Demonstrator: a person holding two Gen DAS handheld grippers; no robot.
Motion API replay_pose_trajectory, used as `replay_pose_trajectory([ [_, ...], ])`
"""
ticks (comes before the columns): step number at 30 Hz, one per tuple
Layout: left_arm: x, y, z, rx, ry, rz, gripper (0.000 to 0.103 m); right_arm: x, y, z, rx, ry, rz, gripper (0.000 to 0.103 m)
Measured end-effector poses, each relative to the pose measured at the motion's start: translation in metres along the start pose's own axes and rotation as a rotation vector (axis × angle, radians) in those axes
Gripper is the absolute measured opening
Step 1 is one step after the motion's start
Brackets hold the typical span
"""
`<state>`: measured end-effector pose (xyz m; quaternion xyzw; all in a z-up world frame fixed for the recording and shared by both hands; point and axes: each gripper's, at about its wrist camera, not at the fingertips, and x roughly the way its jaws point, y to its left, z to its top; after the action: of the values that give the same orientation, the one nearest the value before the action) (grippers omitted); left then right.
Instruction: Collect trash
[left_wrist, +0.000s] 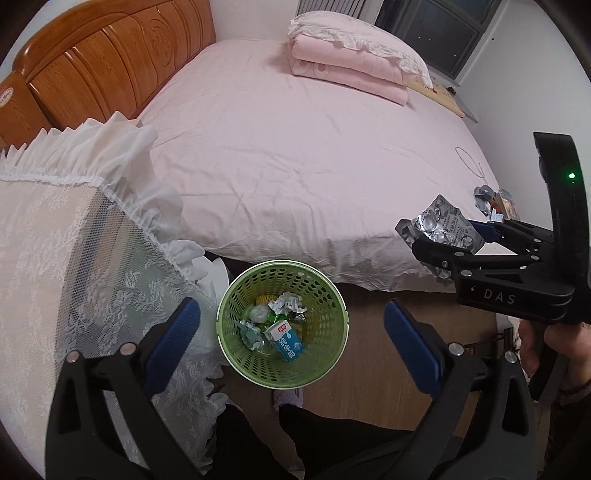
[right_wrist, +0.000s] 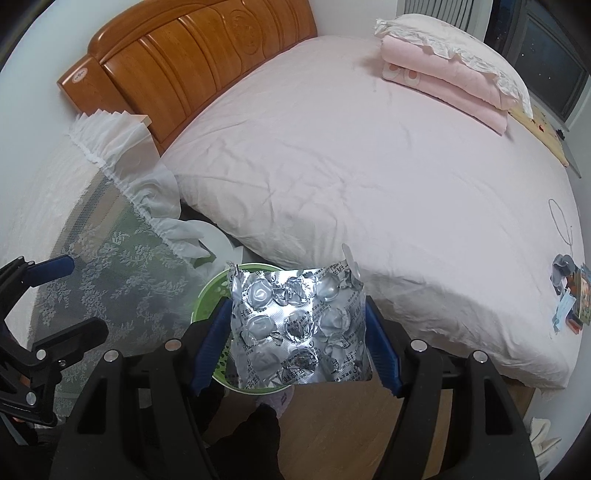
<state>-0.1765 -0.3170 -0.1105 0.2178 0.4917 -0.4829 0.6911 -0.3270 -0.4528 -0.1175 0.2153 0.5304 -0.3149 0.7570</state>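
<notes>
Sitting clamped in right gripper (right_wrist: 297, 334): blister pack (right_wrist: 295, 325).

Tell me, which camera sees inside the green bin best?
The left wrist view: it looks straight down into the green bin, showing the milk carton. In the right wrist view, the blister pack hides most of it.

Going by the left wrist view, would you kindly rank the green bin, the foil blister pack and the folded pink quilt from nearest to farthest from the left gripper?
1. Green bin: on the floor by the bed, between the open fingers of the left gripper.
2. Foil blister pack: to the right, clamped in the right gripper.
3. Folded pink quilt: at the bed's far side, under a pillow.
</notes>
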Motion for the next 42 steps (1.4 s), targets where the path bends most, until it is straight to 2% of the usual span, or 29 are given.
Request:
replay_pose_trajectory([
  [7,-0.051,0.003,0.0,0.003,-0.125,0.074,0.095,0.003,0.007,0.0,-0.015,0.016,0.026,0.07],
  [13,-0.093,0.029,-0.011,-0.11,-0.196,0.126,0.095,0.013,0.024,-0.007,-0.035,0.049,0.073,0.073],
  [15,-0.101,0.04,-0.016,-0.15,-0.203,0.135,0.095,0.018,0.031,-0.01,-0.044,0.068,0.091,0.075],
  [17,-0.106,0.049,-0.02,-0.181,-0.208,0.147,0.095,0.02,0.037,-0.011,-0.046,0.072,0.09,0.088],
  [20,-0.109,0.057,-0.026,-0.204,-0.21,0.173,0.095,0.022,0.046,-0.012,-0.055,0.072,0.084,0.096],
  [26,-0.11,0.064,-0.032,-0.229,-0.209,0.187,0.095,0.022,0.051,-0.011,-0.055,0.061,0.077,0.096],
  [42,-0.107,0.063,-0.034,-0.22,-0.204,0.192,0.095,0.021,0.05,-0.005,-0.056,0.054,0.076,0.097],
])
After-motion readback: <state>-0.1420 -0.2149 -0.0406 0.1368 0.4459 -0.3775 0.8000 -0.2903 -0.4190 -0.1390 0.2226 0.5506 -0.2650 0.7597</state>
